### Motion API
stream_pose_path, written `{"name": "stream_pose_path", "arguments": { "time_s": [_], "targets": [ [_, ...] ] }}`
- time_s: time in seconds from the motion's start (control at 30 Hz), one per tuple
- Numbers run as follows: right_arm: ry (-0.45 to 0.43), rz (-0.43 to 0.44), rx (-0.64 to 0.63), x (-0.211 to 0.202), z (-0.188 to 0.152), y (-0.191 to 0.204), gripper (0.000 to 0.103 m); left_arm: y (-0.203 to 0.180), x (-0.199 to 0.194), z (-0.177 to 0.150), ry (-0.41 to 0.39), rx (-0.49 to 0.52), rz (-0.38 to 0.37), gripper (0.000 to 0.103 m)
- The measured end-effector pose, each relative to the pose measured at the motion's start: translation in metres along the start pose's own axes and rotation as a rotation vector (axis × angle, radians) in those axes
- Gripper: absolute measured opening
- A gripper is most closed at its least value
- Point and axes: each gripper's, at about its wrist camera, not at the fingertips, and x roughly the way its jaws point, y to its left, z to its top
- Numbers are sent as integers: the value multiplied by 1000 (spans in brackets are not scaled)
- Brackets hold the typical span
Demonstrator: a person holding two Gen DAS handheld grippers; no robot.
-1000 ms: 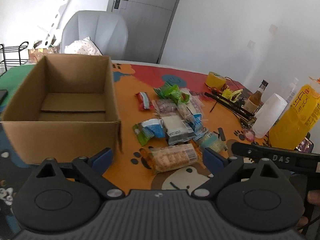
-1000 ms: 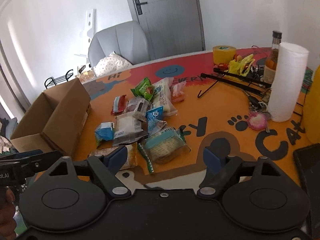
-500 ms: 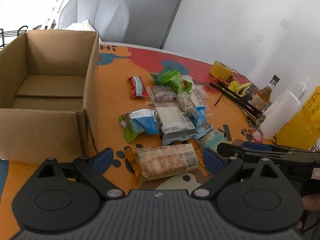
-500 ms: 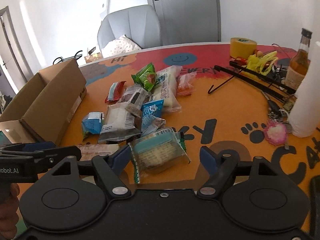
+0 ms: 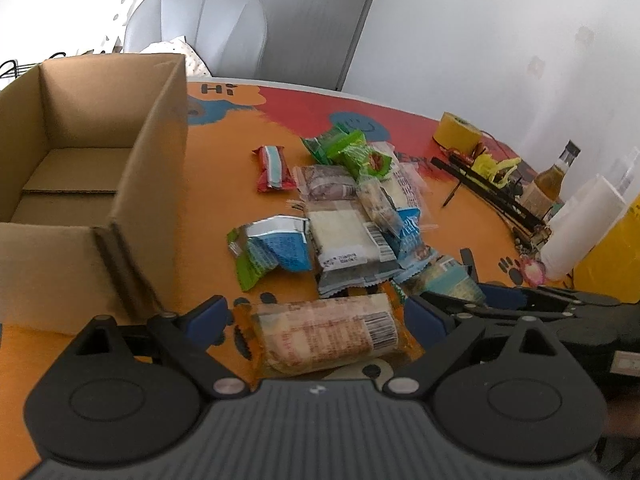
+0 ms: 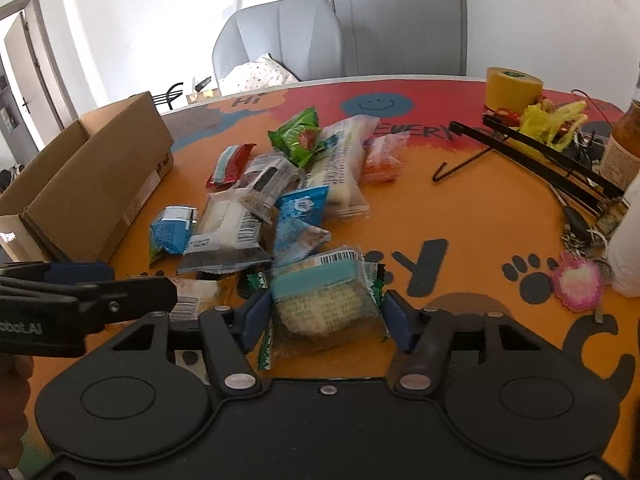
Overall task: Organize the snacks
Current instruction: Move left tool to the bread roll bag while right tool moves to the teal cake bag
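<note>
Several snack packs (image 5: 352, 216) lie in a heap on the orange table, right of an open, empty cardboard box (image 5: 140, 184). My left gripper (image 5: 316, 314) is open low over the table, and an orange-wrapped biscuit pack (image 5: 326, 332) lies flat between its fingers. In the right wrist view my right gripper (image 6: 325, 314) straddles a clear pack with a teal label (image 6: 324, 304). Its jaws are closing, with the blue pads at the wrapper's side edges. Each gripper shows in the other's view: the right gripper (image 5: 520, 300) and the left gripper (image 6: 80, 292). The box (image 6: 100, 184) stands far left.
A yellow tape roll (image 6: 512, 88), a black hanger (image 6: 540, 152), a brown bottle (image 5: 548, 184), a white paper roll (image 5: 580, 228) and a pink keychain (image 6: 576, 284) crowd the table's right side. A grey chair (image 5: 196, 28) stands behind the box.
Both grippers have come forward and down toward the near packs. The right jaws have narrowed around the teal-label pack. The left jaws keep the same width around the biscuit pack.
</note>
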Motion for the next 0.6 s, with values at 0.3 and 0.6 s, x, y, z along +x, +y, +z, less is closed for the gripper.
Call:
{"name": "stream_pose_path", "arguments": {
  "time_s": [0.3,0.6],
  "targets": [
    [11,-52,53,-6,2,-25,57,-24,12,-3,-6,69,86,96],
    [17,-66,77,-11,0,-40,59,-44,28,-5,9,139,161,97]
  ]
}}
